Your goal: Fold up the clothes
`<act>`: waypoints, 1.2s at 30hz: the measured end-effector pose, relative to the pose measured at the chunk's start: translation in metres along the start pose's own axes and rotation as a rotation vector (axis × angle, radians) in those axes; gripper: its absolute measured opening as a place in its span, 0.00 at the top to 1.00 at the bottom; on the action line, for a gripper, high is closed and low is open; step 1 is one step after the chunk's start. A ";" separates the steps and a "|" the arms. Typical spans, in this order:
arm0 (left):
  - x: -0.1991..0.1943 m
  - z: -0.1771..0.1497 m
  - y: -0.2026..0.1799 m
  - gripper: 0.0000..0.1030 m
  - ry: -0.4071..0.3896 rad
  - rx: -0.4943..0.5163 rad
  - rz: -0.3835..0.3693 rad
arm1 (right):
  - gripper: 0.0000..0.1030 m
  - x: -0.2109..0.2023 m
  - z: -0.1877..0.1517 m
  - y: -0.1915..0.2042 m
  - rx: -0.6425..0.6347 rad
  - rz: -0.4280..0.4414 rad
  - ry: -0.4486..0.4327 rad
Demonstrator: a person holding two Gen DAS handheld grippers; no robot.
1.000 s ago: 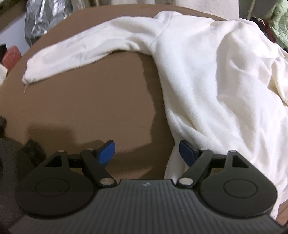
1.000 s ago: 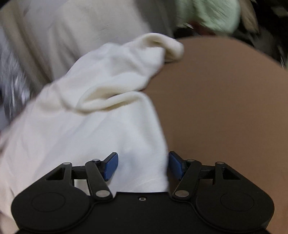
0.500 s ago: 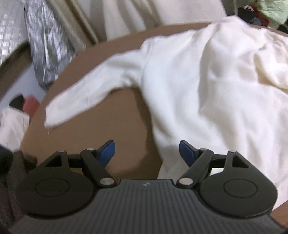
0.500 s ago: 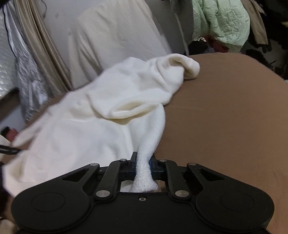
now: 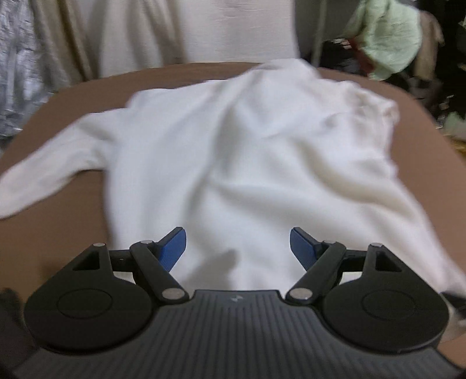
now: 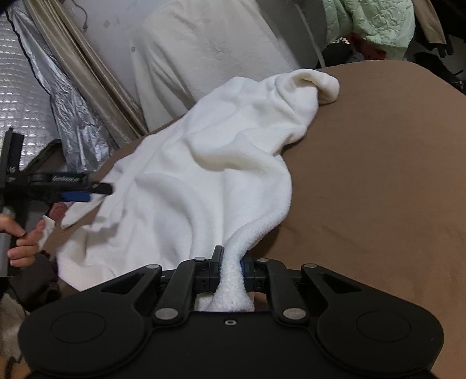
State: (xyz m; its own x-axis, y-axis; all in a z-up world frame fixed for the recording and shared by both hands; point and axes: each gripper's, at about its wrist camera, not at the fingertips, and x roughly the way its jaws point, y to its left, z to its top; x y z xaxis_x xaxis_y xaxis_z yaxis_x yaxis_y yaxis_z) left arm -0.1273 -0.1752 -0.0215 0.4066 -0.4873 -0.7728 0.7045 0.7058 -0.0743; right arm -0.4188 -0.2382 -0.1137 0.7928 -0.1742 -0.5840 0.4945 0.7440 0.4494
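Right wrist: right tool point(image 6: 232, 266) clamps white sweater point(image 6: 204, 175) | left tool point(image 5: 238, 246) agape

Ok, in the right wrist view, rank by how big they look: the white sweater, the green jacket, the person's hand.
1. white sweater
2. green jacket, cut off by the frame
3. person's hand; nearer the camera, so unsure against the jacket

sweater point(image 5: 247, 163) spread on table point(image 5: 58, 250) | one sleeve point(image 5: 49, 177) toward left edge | hem corner in right gripper point(image 6: 231, 268) at near edge | left gripper point(image 5: 237, 247) above hem
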 end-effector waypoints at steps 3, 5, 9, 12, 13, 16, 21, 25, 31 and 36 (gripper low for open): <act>0.000 0.002 -0.027 0.24 0.011 0.022 -0.111 | 0.87 -0.013 0.002 0.009 -0.017 0.105 -0.042; 0.005 0.003 -0.043 0.23 0.038 0.039 -0.160 | 0.87 -0.025 0.004 0.018 -0.059 0.171 -0.085; 0.028 -0.005 -0.069 0.22 0.116 0.065 -0.196 | 0.87 -0.030 0.005 0.019 -0.094 0.207 -0.083; 0.045 -0.015 -0.081 0.21 0.161 0.104 -0.202 | 0.87 -0.037 0.008 0.012 -0.007 0.245 -0.058; 0.050 -0.018 -0.084 0.20 0.173 0.114 -0.206 | 0.87 -0.044 0.010 0.014 -0.023 0.245 -0.072; 0.060 -0.022 -0.089 0.17 0.212 0.122 -0.195 | 0.87 -0.056 0.015 0.018 -0.059 0.235 -0.084; 0.070 -0.024 -0.091 0.16 0.267 0.143 -0.153 | 0.86 -0.043 0.012 0.005 -0.004 0.182 -0.015; 0.069 -0.024 -0.089 0.16 0.262 0.146 -0.146 | 0.74 -0.036 0.011 -0.008 0.066 0.110 0.014; 0.079 -0.024 -0.079 0.09 0.285 0.087 -0.091 | 0.49 -0.035 0.030 -0.018 0.145 0.133 -0.059; 0.075 -0.021 -0.071 0.09 0.238 0.033 -0.093 | 0.47 -0.028 0.055 -0.011 0.143 0.157 -0.105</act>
State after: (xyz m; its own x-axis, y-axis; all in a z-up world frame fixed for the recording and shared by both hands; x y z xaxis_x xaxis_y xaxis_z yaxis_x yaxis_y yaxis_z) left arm -0.1596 -0.2509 -0.0873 0.1933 -0.4117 -0.8906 0.7526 0.6446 -0.1346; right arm -0.4268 -0.2769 -0.0645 0.8929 -0.1350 -0.4295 0.4017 0.6696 0.6247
